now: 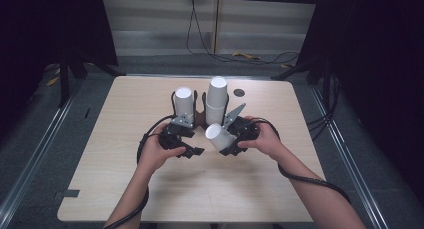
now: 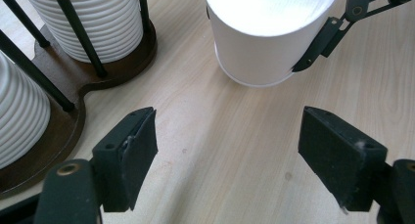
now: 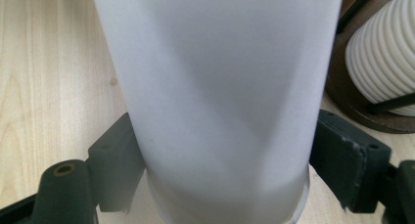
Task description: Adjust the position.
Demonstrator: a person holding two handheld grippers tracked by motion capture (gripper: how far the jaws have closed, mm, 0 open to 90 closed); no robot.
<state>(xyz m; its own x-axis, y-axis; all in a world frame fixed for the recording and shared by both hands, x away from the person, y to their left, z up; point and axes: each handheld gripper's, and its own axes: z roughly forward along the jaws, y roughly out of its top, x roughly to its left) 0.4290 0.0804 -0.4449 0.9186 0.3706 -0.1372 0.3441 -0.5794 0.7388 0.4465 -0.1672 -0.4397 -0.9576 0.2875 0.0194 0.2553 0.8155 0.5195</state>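
On the wooden surface, a dark two-well cup holder carries two stacks of white ribbed cups. The right hand-held gripper clamps a single white cup, tilted, just before the holder. The left hand-held gripper stands wide, holding nothing.

White paper cup, upside down & tilted, clamped in right claw above table.

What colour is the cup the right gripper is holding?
Plain white, no print. The cup shows best in the right gripper view, clamped by the right gripper.
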